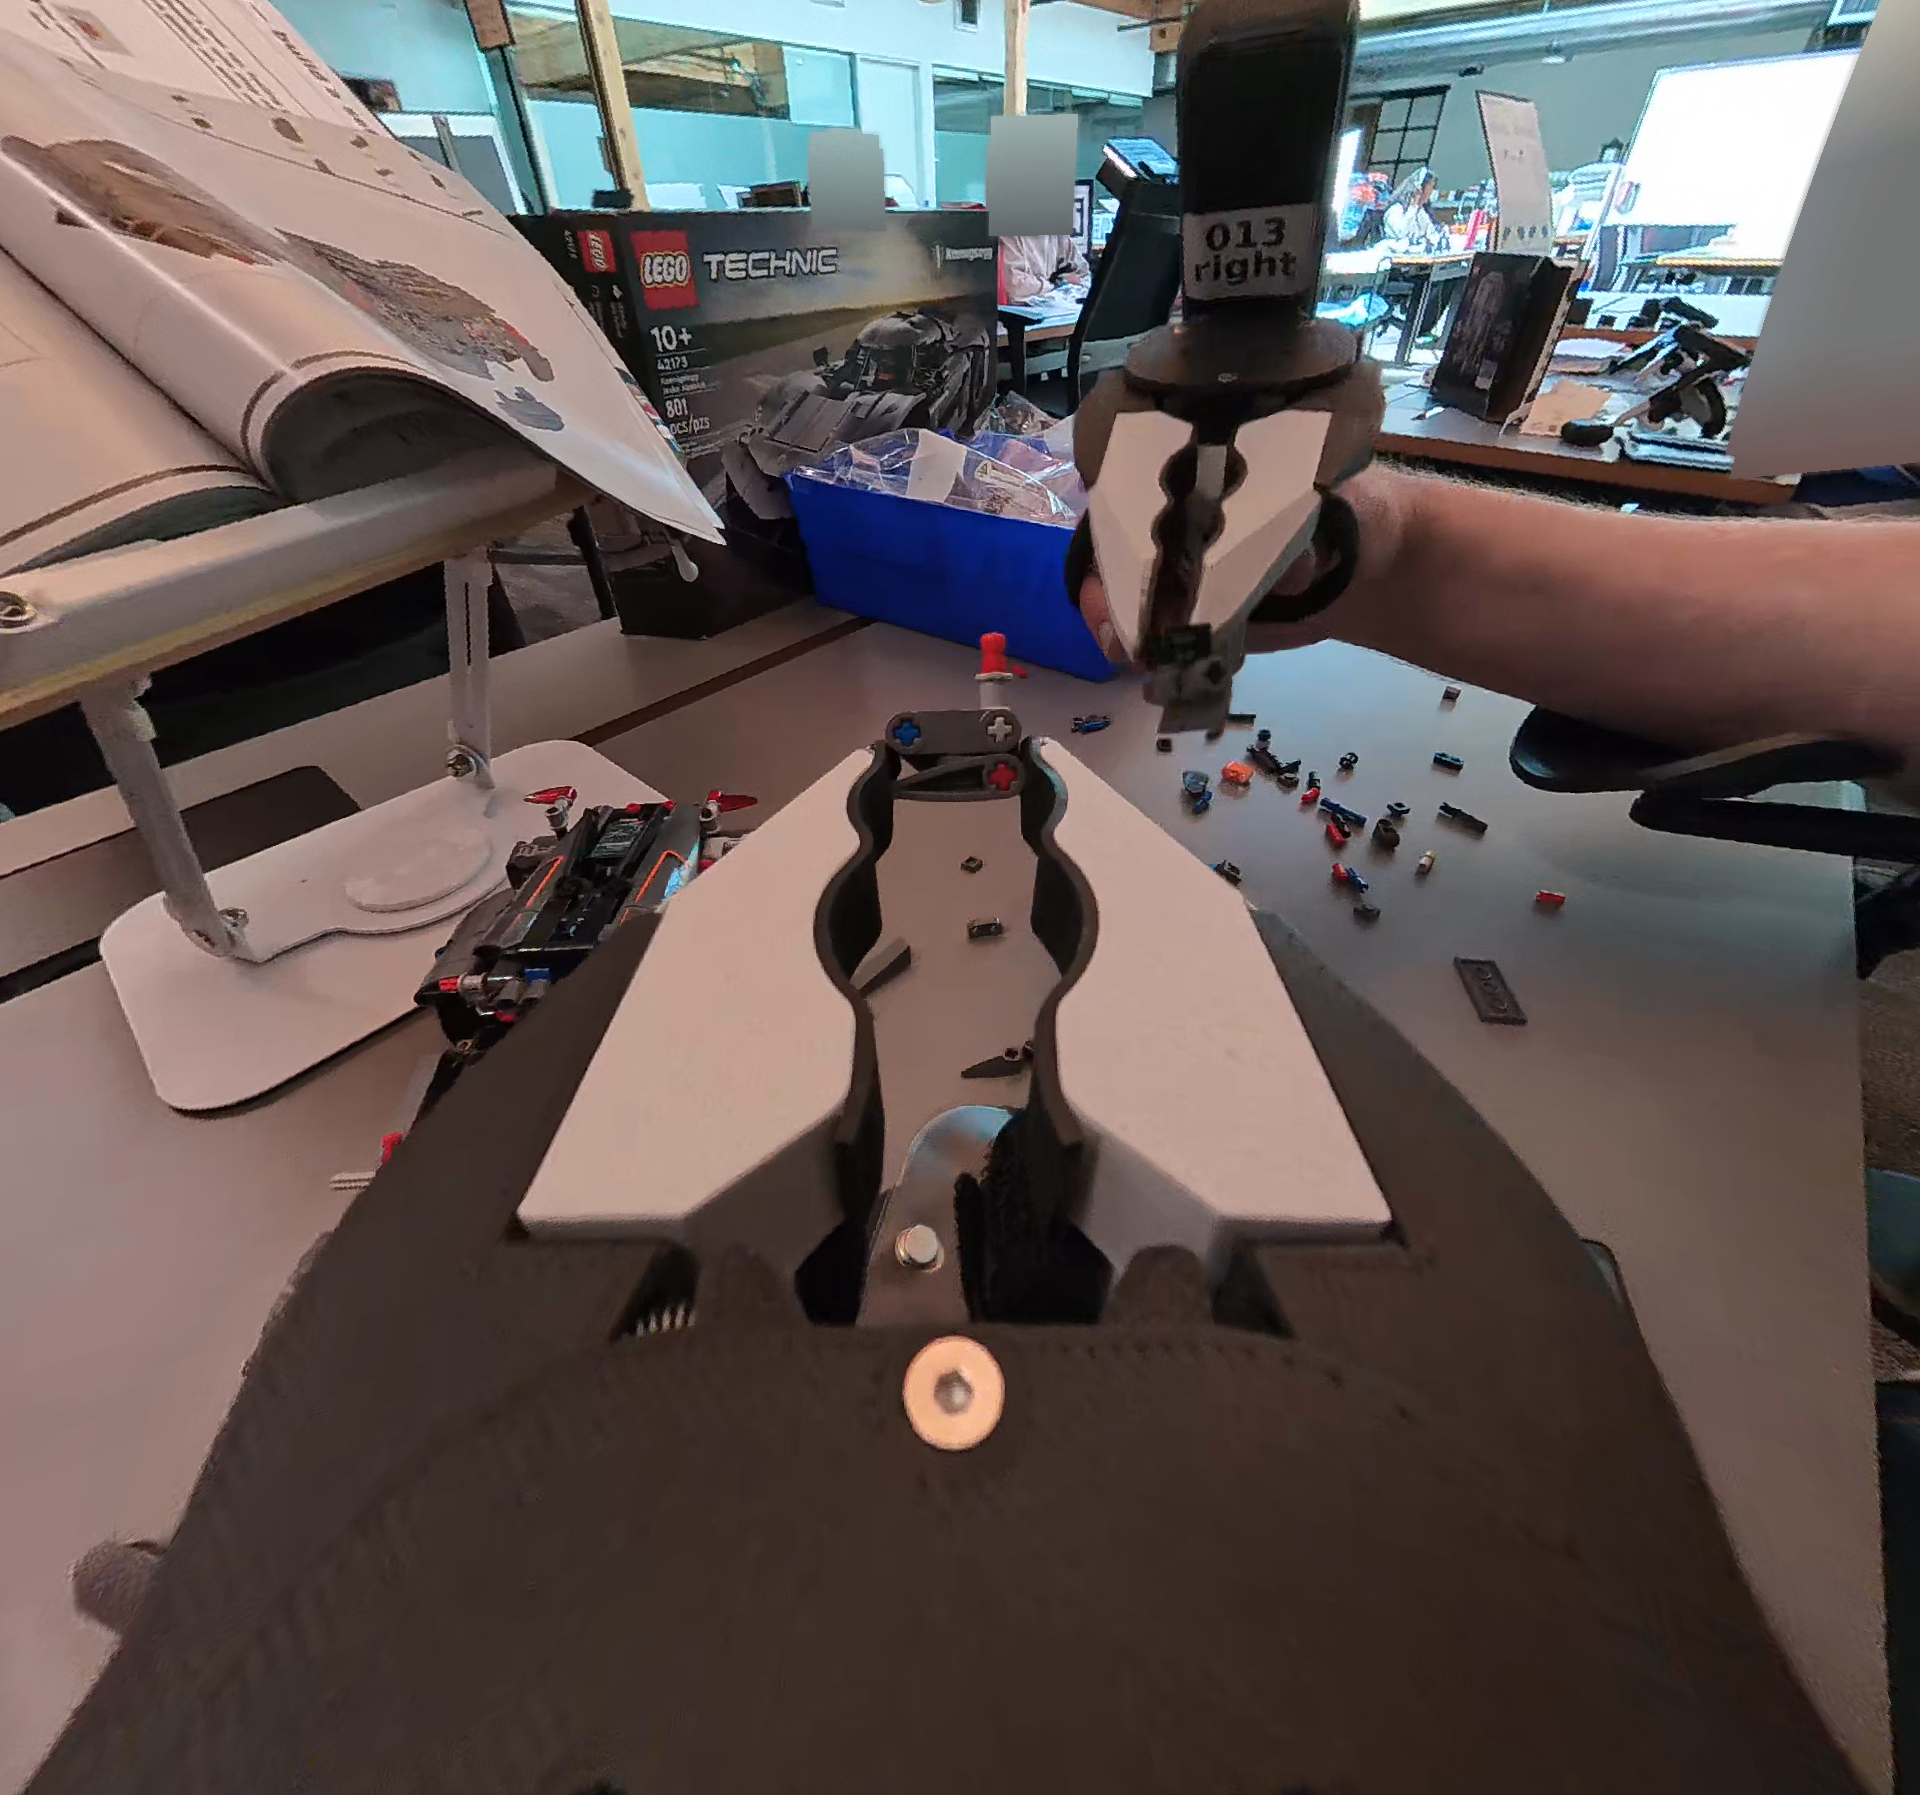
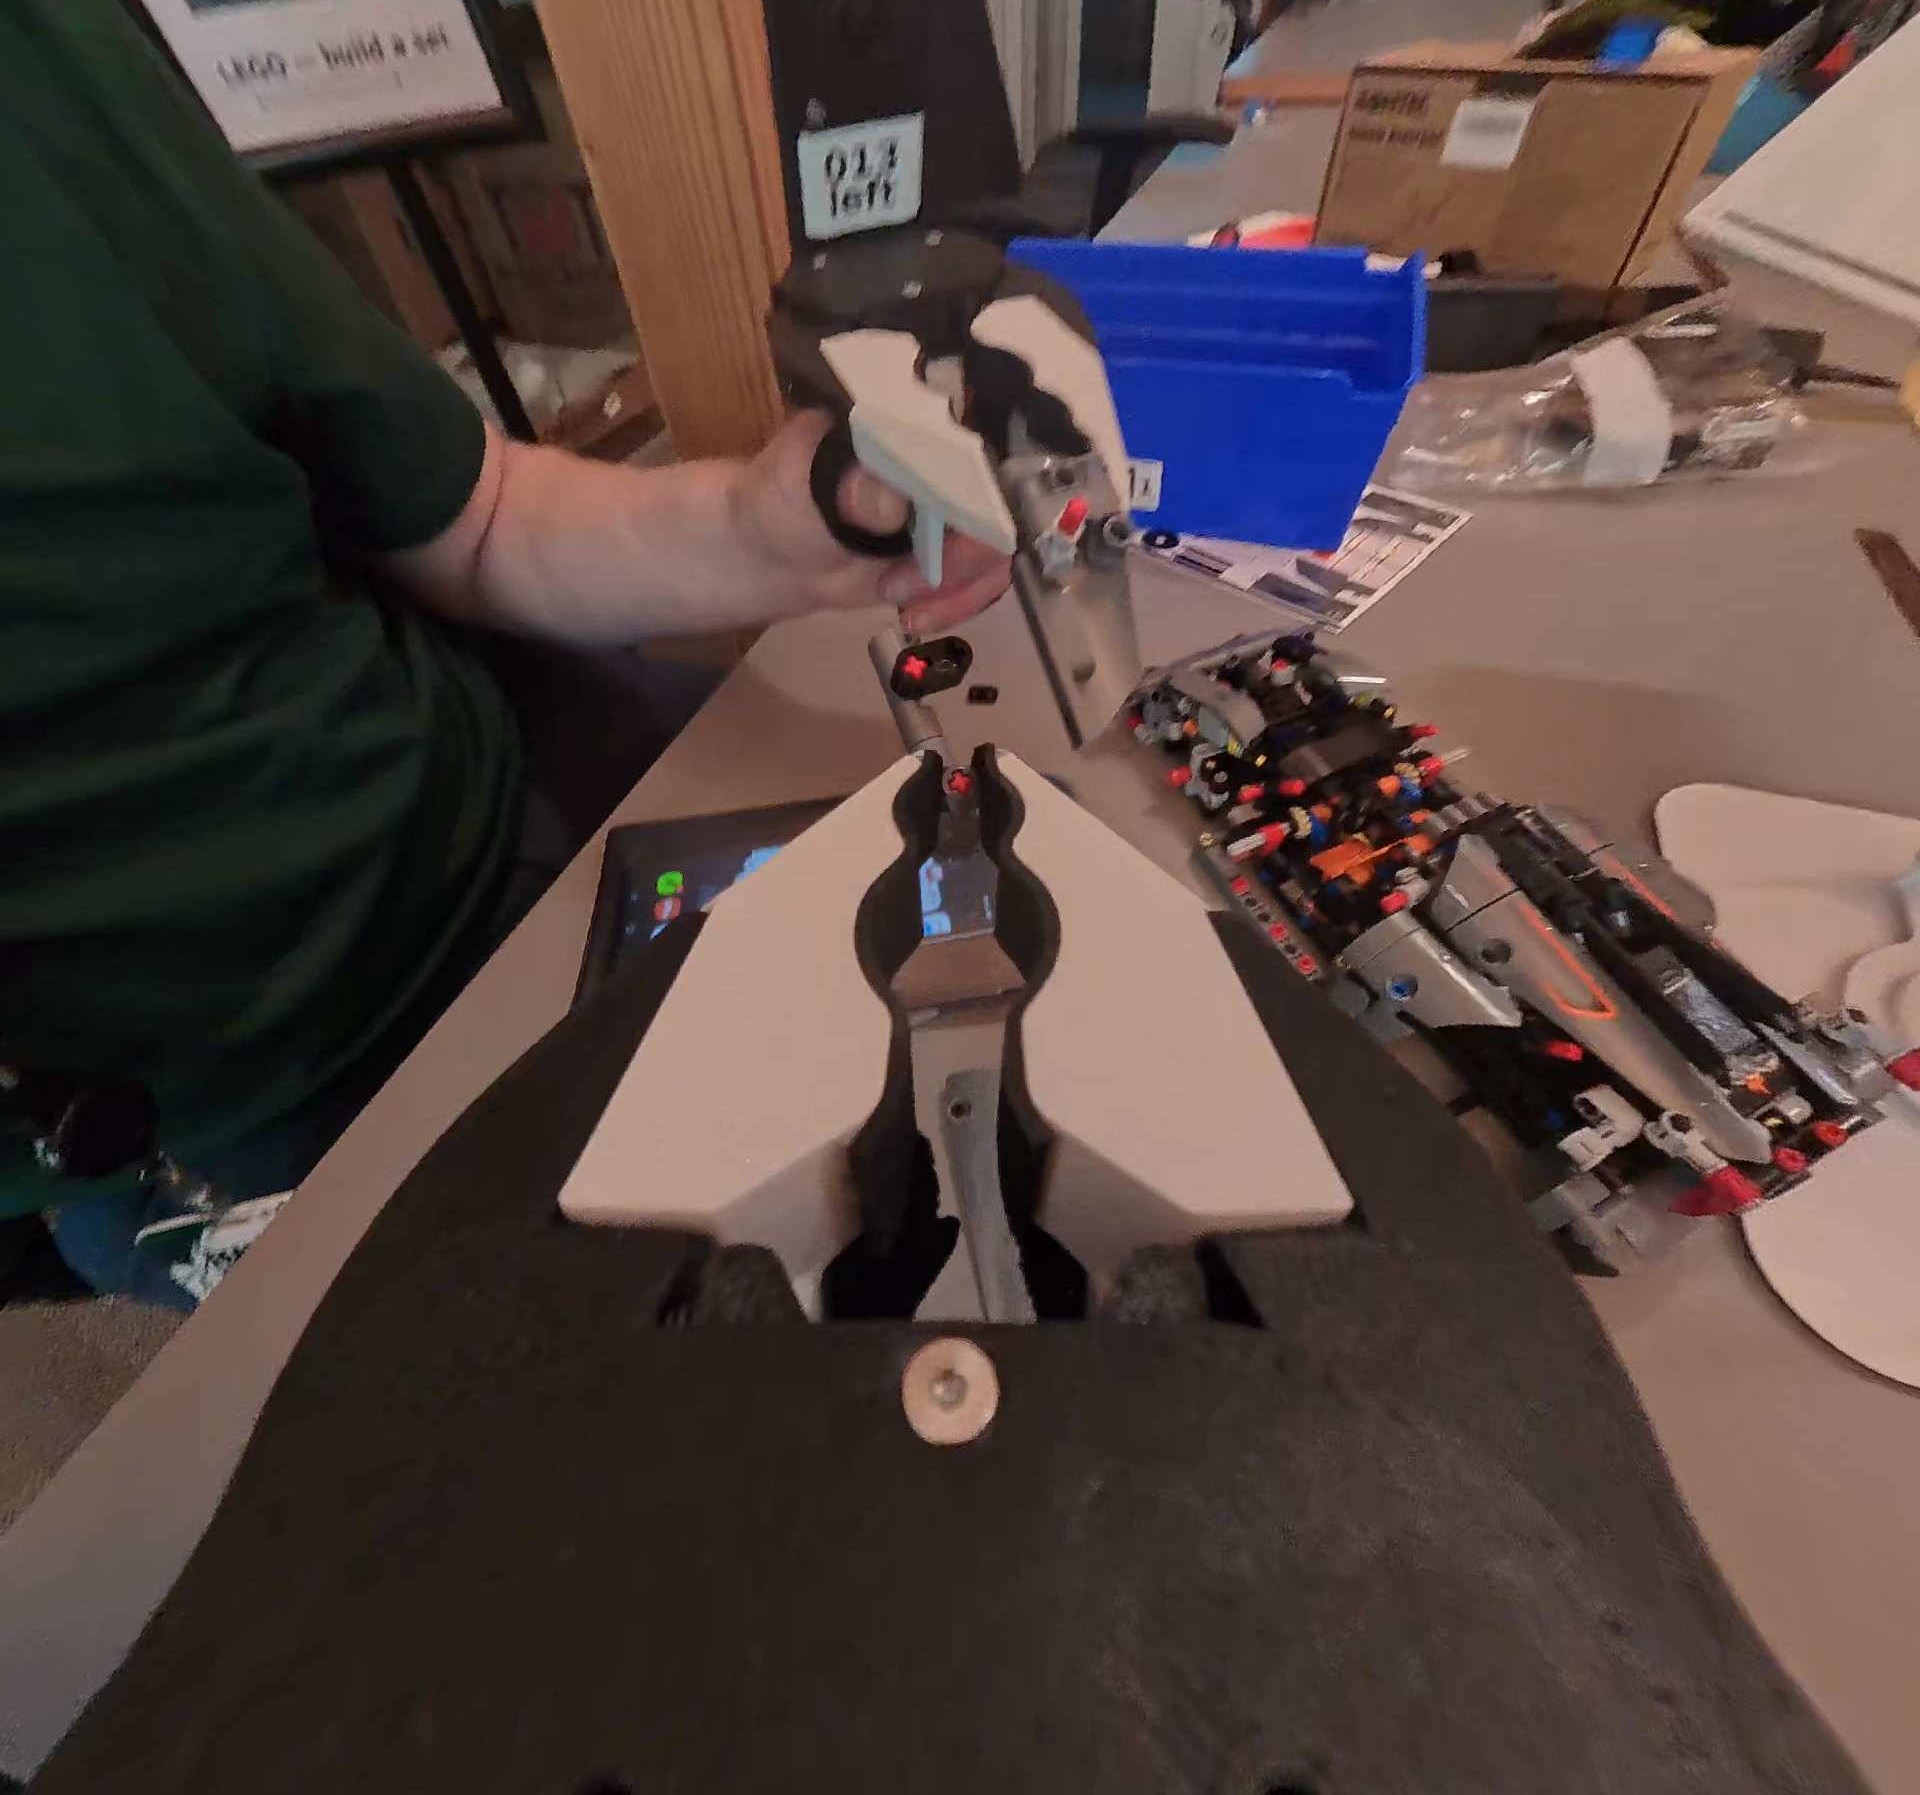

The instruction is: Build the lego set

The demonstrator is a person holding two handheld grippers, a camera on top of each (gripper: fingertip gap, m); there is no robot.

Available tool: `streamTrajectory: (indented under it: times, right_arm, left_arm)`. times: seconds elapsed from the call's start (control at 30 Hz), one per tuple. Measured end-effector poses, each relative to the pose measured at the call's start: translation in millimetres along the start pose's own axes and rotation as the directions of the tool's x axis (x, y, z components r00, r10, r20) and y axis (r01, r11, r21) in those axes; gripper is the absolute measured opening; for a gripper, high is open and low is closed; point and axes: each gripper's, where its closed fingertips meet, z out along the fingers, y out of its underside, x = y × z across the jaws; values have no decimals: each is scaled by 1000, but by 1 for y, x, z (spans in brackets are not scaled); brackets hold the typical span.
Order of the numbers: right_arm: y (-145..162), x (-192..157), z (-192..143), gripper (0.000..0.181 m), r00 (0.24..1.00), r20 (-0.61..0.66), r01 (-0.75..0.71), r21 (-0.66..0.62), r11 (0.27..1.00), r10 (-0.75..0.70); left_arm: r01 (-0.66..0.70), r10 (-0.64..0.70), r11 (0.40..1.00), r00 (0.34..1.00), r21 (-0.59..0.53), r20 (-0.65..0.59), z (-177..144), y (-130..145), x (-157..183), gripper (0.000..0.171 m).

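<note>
Assembly is the business here, and it turns on how two small pieces line up. The left gripper [image 1: 951, 758] is closed on a small black linkage piece [image 1: 954, 753] with blue, white and red cross-holes, pinched at its fingertips at twelve o'clock in the left wrist view. The right gripper [image 2: 958, 779] is clamped narrow on a grey part carrying a red axle end [image 2: 958, 782], also right at its tips. In the right wrist view the linkage piece [image 2: 930, 667] sits just beyond the right tips, toward eleven o'clock, near but not touching. My judgement: the red axle points roughly along the right gripper's fingers toward a red-marked hole, so the next move is a short push along that axis, with the right hand doing the travelling. The half-built car [image 2: 1455, 914] lies on the table [image 2: 1558, 1433] at three o'clock of the right gripper, its long axis running away toward the blue bin [image 2: 1247, 374], untouched by either tool.
</note>
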Motion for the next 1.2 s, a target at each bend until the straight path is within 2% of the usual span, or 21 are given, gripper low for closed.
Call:
streamTrajectory:
  times: [0.2,0.47,1.2]
  right_arm:
    - [-13,7,-5,5,999,-21,-28,92,995,30]
    - [-8,7,1,5,999,-11,-39,76,996,40]
    - [-5,11,0,5,999,-14,-49,78,996,51]
  left_arm:
    - [-9,10,1000,1000,10,-24,11,0,11,22]
    - [-78,77,997,997,-14,-27,21,1,23,23]
    - [-93,92,995,995,-25,-31,24,2,27,22]
